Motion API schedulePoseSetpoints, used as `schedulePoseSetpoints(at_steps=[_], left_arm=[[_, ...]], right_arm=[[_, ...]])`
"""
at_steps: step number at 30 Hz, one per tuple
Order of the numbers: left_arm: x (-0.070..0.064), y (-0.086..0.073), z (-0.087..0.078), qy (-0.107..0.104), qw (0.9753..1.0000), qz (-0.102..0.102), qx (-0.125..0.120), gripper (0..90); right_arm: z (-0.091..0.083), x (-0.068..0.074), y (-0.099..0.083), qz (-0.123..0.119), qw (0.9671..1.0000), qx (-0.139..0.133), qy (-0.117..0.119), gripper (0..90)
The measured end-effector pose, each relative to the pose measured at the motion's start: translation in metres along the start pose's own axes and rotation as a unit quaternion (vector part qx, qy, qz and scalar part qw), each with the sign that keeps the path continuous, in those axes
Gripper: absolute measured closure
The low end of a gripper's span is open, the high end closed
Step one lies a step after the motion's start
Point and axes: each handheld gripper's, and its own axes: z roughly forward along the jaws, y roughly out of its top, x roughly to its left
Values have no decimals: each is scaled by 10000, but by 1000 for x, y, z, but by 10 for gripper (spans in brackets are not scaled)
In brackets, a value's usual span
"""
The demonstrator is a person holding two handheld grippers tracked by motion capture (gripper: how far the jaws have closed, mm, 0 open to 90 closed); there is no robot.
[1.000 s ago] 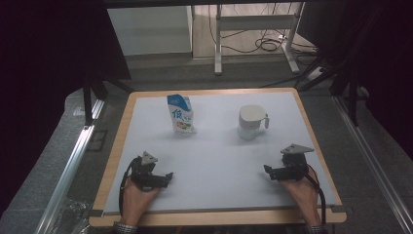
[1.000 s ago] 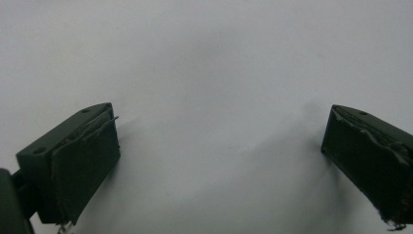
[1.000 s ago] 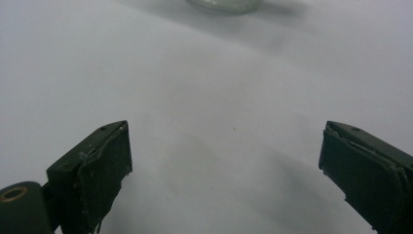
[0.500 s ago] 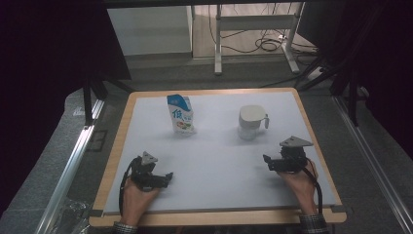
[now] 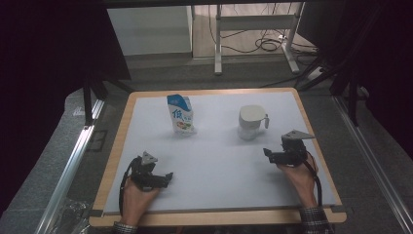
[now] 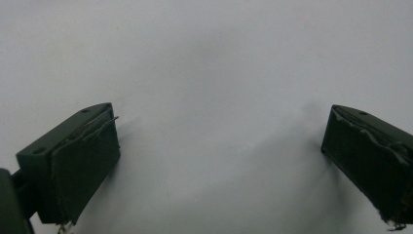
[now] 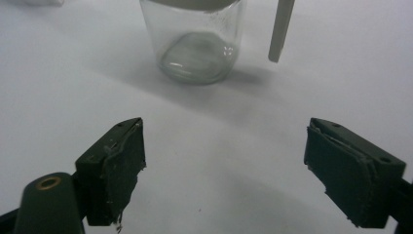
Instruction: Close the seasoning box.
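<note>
A clear glass jar (image 7: 197,46) is seen standing upright on the white table surface (image 5: 219,161), toward the far right of the board, with a pale grey-white lid (image 5: 252,114) seated on top. Through the glass wall a thick rounded base is visible in the right gripper view, and the jar appears empty. A flat, pale handle-like tab (image 7: 281,29) hangs down from the lid on one side, apart from the glass wall. The right gripper (image 7: 224,165) is held just in front of the jar, near it but not touching, with its two black jaws spread wide and nothing between them. In the high view the right gripper (image 5: 272,155) is seen in the person's right hand (image 5: 294,170), just near-side of the jar. The left gripper (image 6: 219,151) is held low over bare table at the near left, well apart from the jar, its jaws likewise spread wide and empty. A blue-and-white carton (image 5: 181,114) stands upright at the far left.
</note>
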Motion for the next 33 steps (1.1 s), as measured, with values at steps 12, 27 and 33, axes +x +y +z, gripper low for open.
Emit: schedulePoseSetpoints(at_steps=[12, 27, 33], left_arm=[[0, 0, 0, 1, 10000, 1, 2, 1], [0, 0, 0, 4, 10000, 3, 4, 1], [0, 0, 0, 3, 10000, 3, 0, 1]], right_arm=[[10, -13, 11, 74, 10000, 32, -14, 289], [27, -20, 30, 182, 9996, -91, -183, 466], [34, -23, 39, 223, 9994, -71, -239, 538]])
